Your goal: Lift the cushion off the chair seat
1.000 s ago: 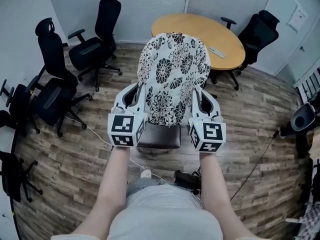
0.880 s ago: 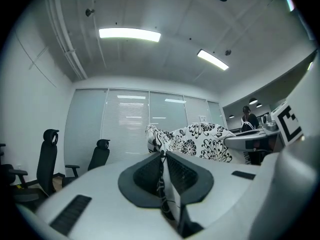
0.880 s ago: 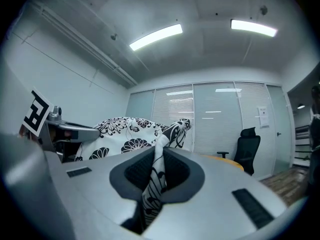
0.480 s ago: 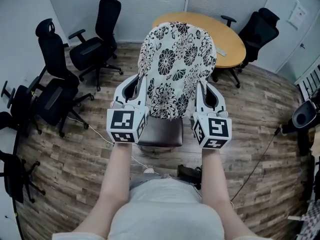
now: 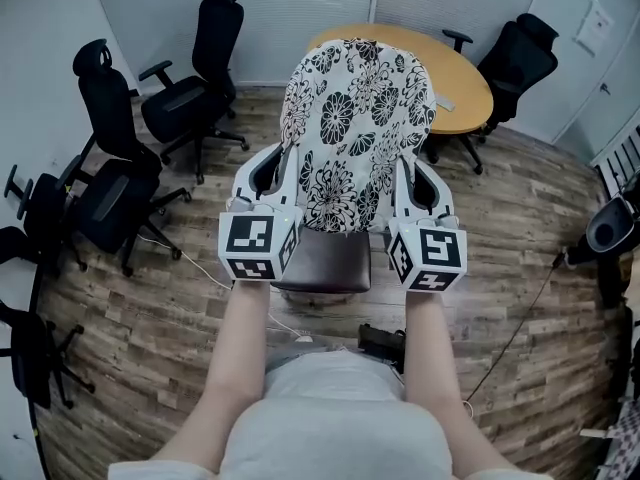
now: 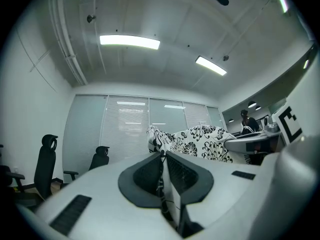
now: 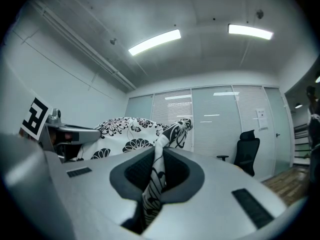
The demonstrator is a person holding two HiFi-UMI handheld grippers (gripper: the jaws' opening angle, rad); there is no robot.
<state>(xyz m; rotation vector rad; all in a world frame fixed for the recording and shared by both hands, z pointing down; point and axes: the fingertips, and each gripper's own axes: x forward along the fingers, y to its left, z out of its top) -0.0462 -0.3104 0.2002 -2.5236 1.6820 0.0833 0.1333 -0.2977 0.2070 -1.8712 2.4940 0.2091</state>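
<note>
- The floral cushion (image 5: pixel 355 133) is up in the air in front of the person, clear of the brown chair seat (image 5: pixel 322 266), which shows bare just below its near edge.
- The left gripper (image 5: pixel 283 165) is clamped tight on the cushion's left side edge. In its own view a thin fold of the patterned fabric runs between the pads (image 6: pixel 150 174).
- The right gripper (image 5: pixel 405 168) does the same on the right edge, with a thicker twist of fabric pinched between its closed jaws (image 7: pixel 159 156).
- The cushion's long axis runs straight away from the person, toward the round wooden table (image 5: pixel 470 93). It hangs between the two grippers, so neither hand is nearer — each has one side, about level with the other.
- By my reckoning, any further move depends on both hands rising or swinging together. If one leads, the cushion will tilt or twist in the grip.
- Against a second ago, the cushion sits higher — its far edge now overlaps the table top and more of the seat is uncovered. Over the last half second it has barely shifted.
</note>
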